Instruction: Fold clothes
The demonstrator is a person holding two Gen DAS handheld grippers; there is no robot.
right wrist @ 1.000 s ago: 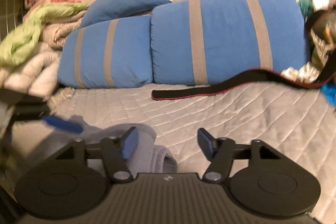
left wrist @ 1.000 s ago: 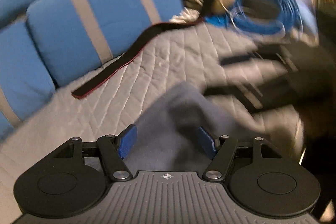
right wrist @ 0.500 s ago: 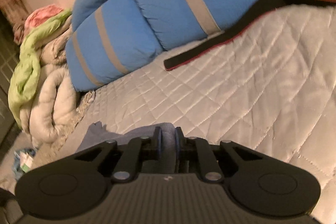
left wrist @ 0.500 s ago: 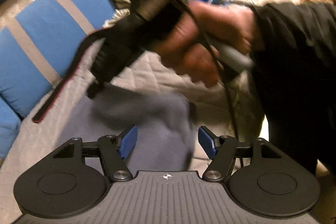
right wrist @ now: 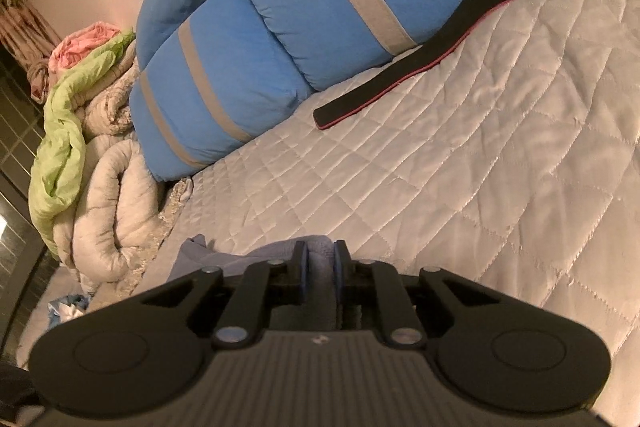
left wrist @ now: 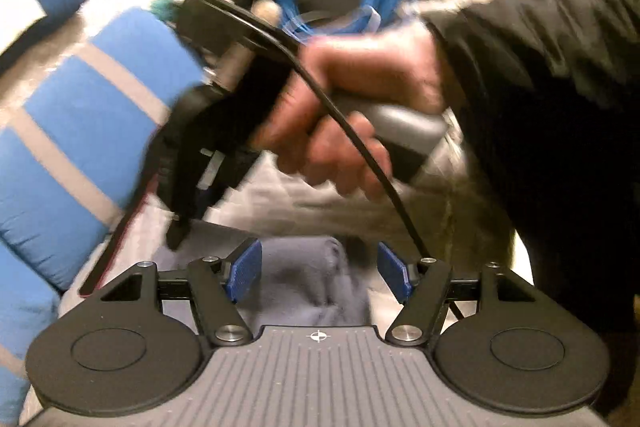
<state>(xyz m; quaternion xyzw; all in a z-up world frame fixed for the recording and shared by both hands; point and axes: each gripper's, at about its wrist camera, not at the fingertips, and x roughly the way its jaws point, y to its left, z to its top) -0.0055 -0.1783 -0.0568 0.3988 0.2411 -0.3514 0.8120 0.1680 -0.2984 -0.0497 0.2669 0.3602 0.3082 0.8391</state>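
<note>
Risk: only a thin ridge of the grey garment is pinched by the right gripper, and its jaws are opening slightly, so the cloth could slip out once lifted. The left gripper is held spread over the same garment, nothing clamped; a grab from there may bunch it. Garment is seen crumpled in soft folds on the quilted bedspread, near the blue pillows.
</note>
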